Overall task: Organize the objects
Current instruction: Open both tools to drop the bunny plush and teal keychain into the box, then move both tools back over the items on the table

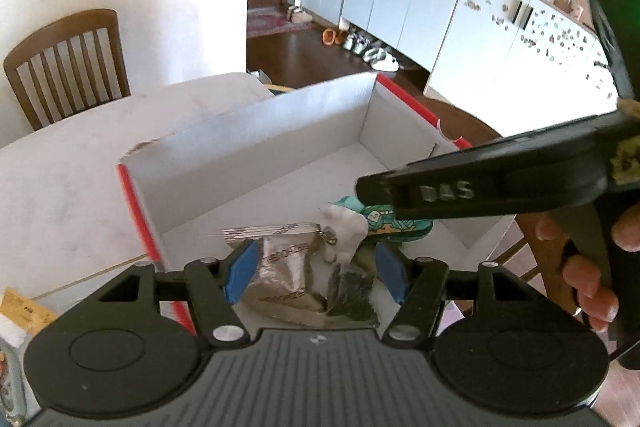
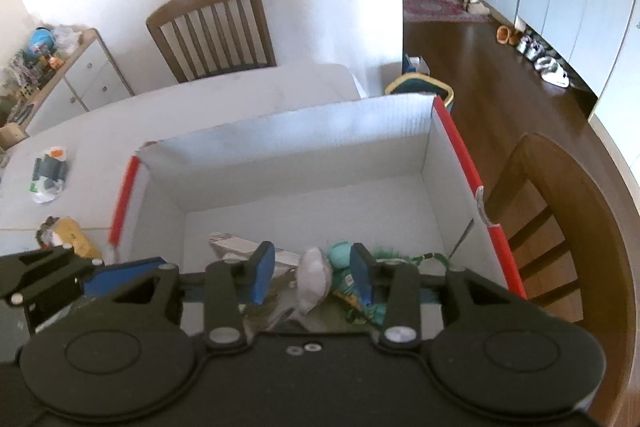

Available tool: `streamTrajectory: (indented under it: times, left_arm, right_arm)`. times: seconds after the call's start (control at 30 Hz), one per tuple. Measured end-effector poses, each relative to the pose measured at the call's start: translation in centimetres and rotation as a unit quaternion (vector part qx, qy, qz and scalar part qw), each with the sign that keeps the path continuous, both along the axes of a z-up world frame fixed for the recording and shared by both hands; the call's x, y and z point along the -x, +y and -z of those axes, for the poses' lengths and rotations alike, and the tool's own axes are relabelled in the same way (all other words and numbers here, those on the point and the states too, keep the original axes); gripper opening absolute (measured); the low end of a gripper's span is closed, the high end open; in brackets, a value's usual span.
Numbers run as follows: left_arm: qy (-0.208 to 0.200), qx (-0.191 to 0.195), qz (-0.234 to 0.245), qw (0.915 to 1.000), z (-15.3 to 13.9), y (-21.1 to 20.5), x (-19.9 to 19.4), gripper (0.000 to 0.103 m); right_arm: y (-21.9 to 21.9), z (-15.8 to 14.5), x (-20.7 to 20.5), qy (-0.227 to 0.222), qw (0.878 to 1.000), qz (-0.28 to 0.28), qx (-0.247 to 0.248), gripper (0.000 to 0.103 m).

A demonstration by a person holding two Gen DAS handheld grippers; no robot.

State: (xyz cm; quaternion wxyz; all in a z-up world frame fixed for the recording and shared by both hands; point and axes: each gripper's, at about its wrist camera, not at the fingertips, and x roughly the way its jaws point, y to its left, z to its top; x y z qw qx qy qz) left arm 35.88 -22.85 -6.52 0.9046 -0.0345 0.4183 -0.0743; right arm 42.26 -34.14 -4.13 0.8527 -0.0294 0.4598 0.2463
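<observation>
We are holding both grippers over the white box (image 2: pixel 304 163) with red edges on the table (image 1: pixel 60 187). The left gripper (image 1: pixel 316 275) is hanging with its jaws apart, gripping nothing, above a silver packet (image 1: pixel 282 267). The right gripper (image 2: pixel 312 275) is hovering likewise with parted, empty jaws over a white soft toy (image 2: pixel 314 277) and a green toy (image 2: pixel 340 255) lying in the box's near end.

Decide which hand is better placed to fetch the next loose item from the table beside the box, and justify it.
Left, probably. The yellow item and the wrapped packet lie on the table left of the box, the left gripper's side. Its fingers look open and empty. The right gripper is farther away.
</observation>
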Motion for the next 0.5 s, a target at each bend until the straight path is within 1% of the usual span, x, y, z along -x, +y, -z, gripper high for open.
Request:
streamTrajectory:
  times: [0.17, 0.23, 0.43, 0.5]
  left_arm:
    - [-0.024, -0.001, 0.001, 0.9997, -0.9, 1.9, 1.7, 0.065]
    - [-0.029, 0.006, -0.003, 0.9996, -1.7, 2.9, 2.9, 0.065]
    - [-0.039, 0.016, -0.013, 0.9990, -3.3, 4.9, 5.3, 0.065]
    - [-0.041, 0.020, -0.016, 0.9988, -3.6, 5.7, 6.1, 0.065]
  right_arm:
    - [0.0, -2.0, 2.2, -0.021, 1.000, -0.006, -0.015, 0.042]
    - [0.1, -2.7, 3.2, -0.030, 0.999, -0.008, -0.021, 0.043]
    - [0.9, -3.7, 5.9, -0.041, 0.998, -0.010, -0.041, 0.048]
    - [1.4, -4.0, 6.8, -0.046, 0.998, -0.013, -0.047, 0.051]
